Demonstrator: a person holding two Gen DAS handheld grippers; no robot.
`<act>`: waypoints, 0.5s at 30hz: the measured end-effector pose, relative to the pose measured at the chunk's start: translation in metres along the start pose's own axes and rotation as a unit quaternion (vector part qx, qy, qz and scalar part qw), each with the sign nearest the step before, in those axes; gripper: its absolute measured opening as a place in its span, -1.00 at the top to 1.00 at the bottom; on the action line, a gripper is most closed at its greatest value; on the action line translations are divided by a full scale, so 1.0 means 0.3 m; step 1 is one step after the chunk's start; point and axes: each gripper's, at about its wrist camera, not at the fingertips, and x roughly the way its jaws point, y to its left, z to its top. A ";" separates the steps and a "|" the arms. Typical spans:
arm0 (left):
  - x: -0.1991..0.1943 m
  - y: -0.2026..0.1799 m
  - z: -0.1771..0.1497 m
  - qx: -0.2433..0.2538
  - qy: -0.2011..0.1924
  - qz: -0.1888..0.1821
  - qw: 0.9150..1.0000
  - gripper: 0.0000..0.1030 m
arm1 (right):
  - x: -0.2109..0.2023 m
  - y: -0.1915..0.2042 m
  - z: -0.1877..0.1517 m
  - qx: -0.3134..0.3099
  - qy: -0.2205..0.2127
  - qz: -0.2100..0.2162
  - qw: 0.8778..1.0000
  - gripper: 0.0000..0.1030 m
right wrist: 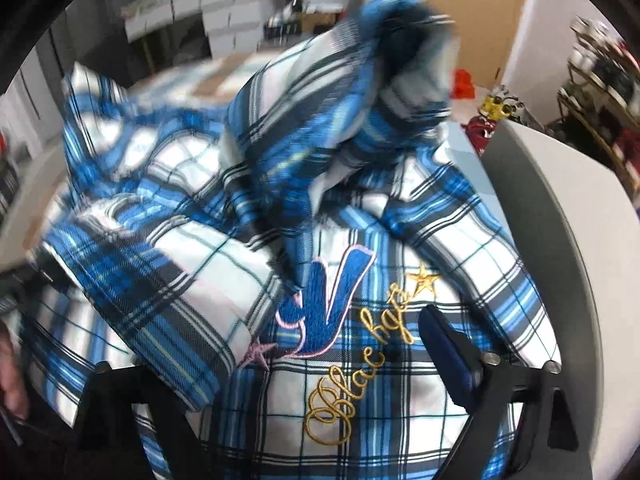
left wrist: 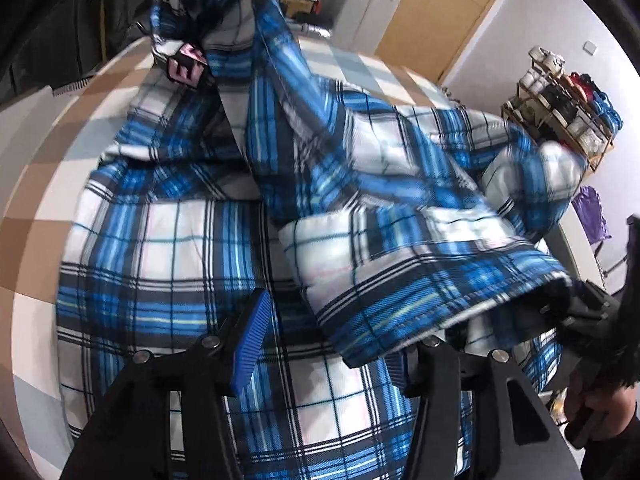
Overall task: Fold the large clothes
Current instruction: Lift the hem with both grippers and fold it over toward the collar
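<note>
A large blue, white and black plaid shirt (left wrist: 168,240) lies bunched on the checked tablecloth (left wrist: 40,184). One sleeve is thrown across its body, and the cuff (left wrist: 400,300) drapes over the right finger of my left gripper (left wrist: 324,352). That gripper's blue pads stand apart above the cloth and press on nothing. In the right wrist view the shirt (right wrist: 380,420) shows gold script and a blue embroidered letter (right wrist: 332,300). My right gripper (right wrist: 276,360) stands wide open over it, its left finger hidden under a folded sleeve (right wrist: 160,280). Much of the upper shirt is blurred.
A wooden rack (left wrist: 560,120) crowded with items stands at the right, with a purple cloth (left wrist: 592,212) below it. A white cabinet (left wrist: 372,0) and white boxes (right wrist: 224,8) line the back. The table's pale edge (right wrist: 560,240) curves at the right. A hand (left wrist: 592,420) holds the other gripper.
</note>
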 end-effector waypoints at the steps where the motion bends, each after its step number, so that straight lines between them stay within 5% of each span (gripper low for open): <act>1: 0.006 -0.010 -0.008 0.004 0.009 0.002 1.000 0.09 | -0.014 -0.024 0.002 0.015 -0.004 0.012 1.000 -0.83; 9: 0.000 -0.056 -0.012 0.032 0.013 0.006 0.999 0.09 | -0.098 -0.158 0.055 0.081 -0.032 0.127 0.988 -0.83; 13: 0.001 -0.017 -0.012 0.016 0.019 -0.004 1.000 0.09 | -0.082 -0.134 0.039 0.044 -0.010 0.107 0.993 -0.83; 15: -0.008 0.005 -0.015 -0.001 0.023 -0.013 1.000 0.09 | -0.038 -0.102 0.010 0.007 0.041 0.025 0.999 -0.83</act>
